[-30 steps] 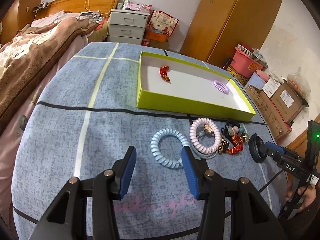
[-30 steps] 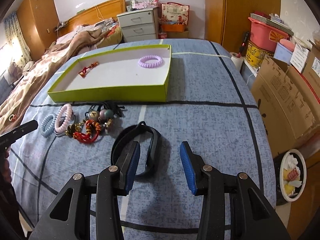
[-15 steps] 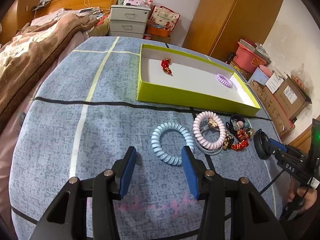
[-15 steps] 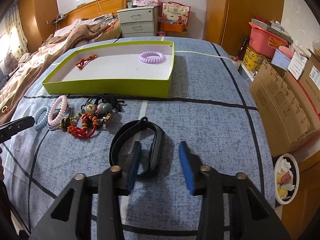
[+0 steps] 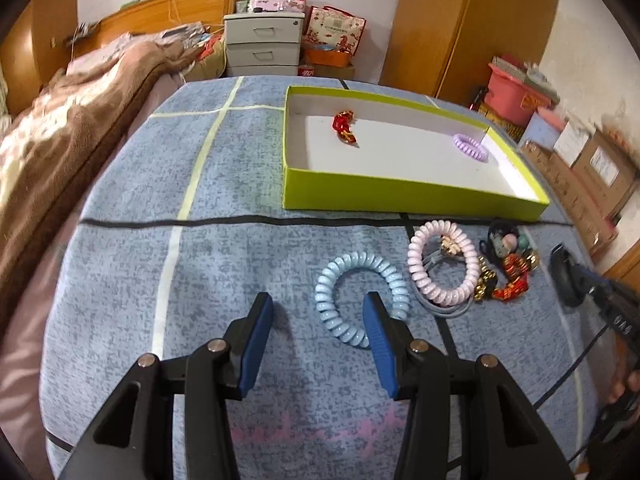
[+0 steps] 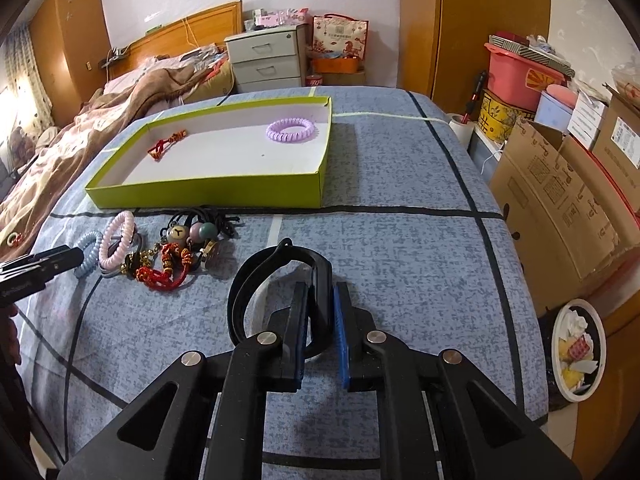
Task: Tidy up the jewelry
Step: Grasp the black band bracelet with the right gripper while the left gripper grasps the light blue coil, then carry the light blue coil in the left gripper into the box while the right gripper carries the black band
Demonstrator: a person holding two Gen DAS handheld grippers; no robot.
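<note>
A lime-green box (image 5: pixel 400 190) (image 6: pixel 208 191) lies on the blue bedcover and holds a red knot charm (image 5: pixel 345 127) and a purple coil band (image 5: pixel 471 147) (image 6: pixel 291 131). My left gripper (image 5: pixel 318 312) is open; its right finger sits inside a light blue coil band (image 5: pixel 360 292). A pink coil band (image 5: pixel 442 268) (image 6: pixel 117 236) and a pile of black ties, beads and red charms (image 6: pixel 180 252) lie to its right. My right gripper (image 6: pixel 320 308) is shut on a black wristband (image 6: pixel 276 280) lying on the cover.
A brown blanket (image 5: pixel 60 140) lies along the left side of the bed. A grey drawer unit (image 6: pixel 266 60) stands behind. Cardboard boxes (image 6: pixel 560 200) and a small waste bin (image 6: pixel 576 344) stand past the bed's right edge.
My right gripper has closed on the black wristband. My left gripper has shifted forward, so its right finger now sits inside the light blue coil band.
</note>
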